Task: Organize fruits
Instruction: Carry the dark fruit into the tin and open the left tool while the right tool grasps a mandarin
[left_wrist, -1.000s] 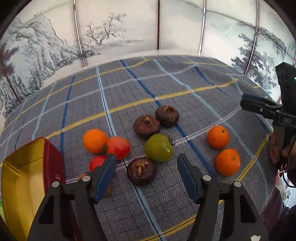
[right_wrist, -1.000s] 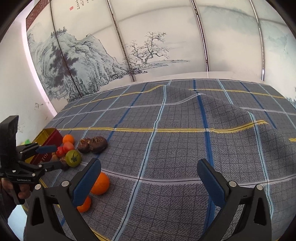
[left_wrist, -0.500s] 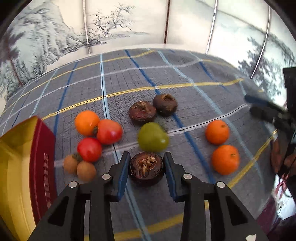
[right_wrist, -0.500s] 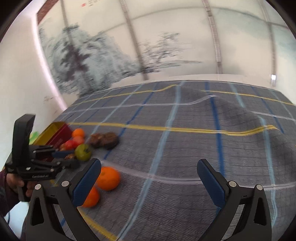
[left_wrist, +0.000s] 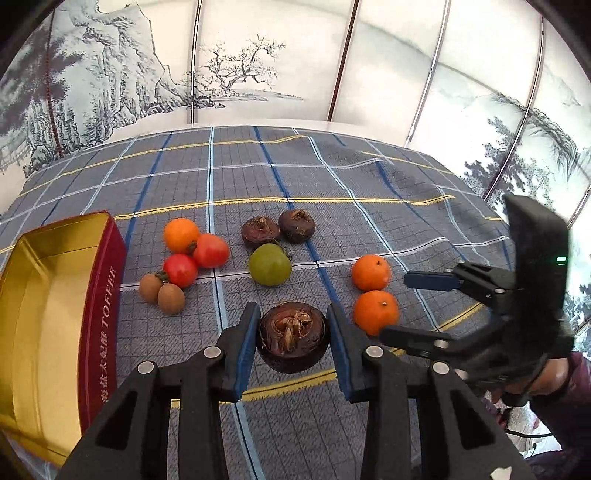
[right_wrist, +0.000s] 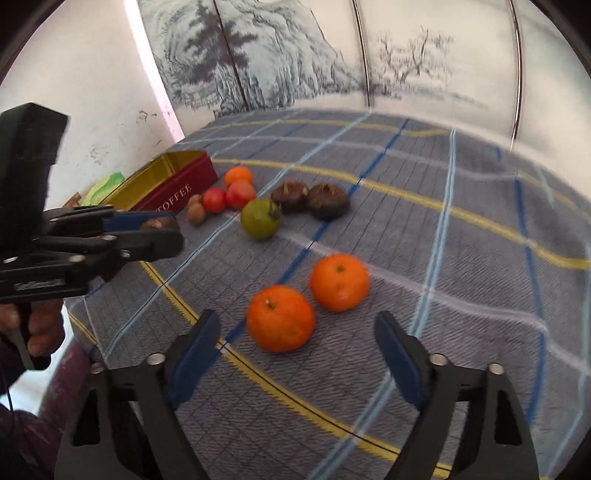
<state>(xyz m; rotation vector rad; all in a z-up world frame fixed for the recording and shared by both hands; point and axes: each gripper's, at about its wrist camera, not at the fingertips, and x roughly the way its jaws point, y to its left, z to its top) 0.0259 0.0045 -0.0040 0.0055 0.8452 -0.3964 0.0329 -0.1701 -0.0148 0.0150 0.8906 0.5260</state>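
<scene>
**Fruit sorting: one dark fruit pinched, going for an orange**

My left gripper (left_wrist: 291, 334) is clamped on a dark brown fruit (left_wrist: 293, 338), the wrinkly kind with a dried, papery crown facing up at the camera. Both blue pads press on its sides, and it sits right between them. I can't tell if it's clear of the cloth or not.

My right gripper (right_wrist: 295, 354) has its jaws wide but closing. The nearer orange (right_wrist: 280, 318) sits just ahead of the fingertips, between the lines of the two fingers, and the pads aren't touching it. The second orange (right_wrist: 339, 282) is just beside it, a bit further out and to the right.

The rest is spread on the checked grey tablecloth (left_wrist: 369, 177). A green tomato (left_wrist: 269, 264) sits in the middle, with two more dark brown fruits (left_wrist: 260, 232) side by side behind it. Over to the left there's a cluster: a third orange (left_wrist: 181, 235), two red tomatoes (left_wrist: 210, 251) touching it, and two small brown round fruits (left_wrist: 171, 298) at the front.

The red tin (left_wrist: 101, 314) with gold inside and TOFFEE on its side stands at the left edge of the cloth, open top, near that cluster. In the left wrist view its inside looks bare.

The right wrist view is a bit blurry.
</scene>
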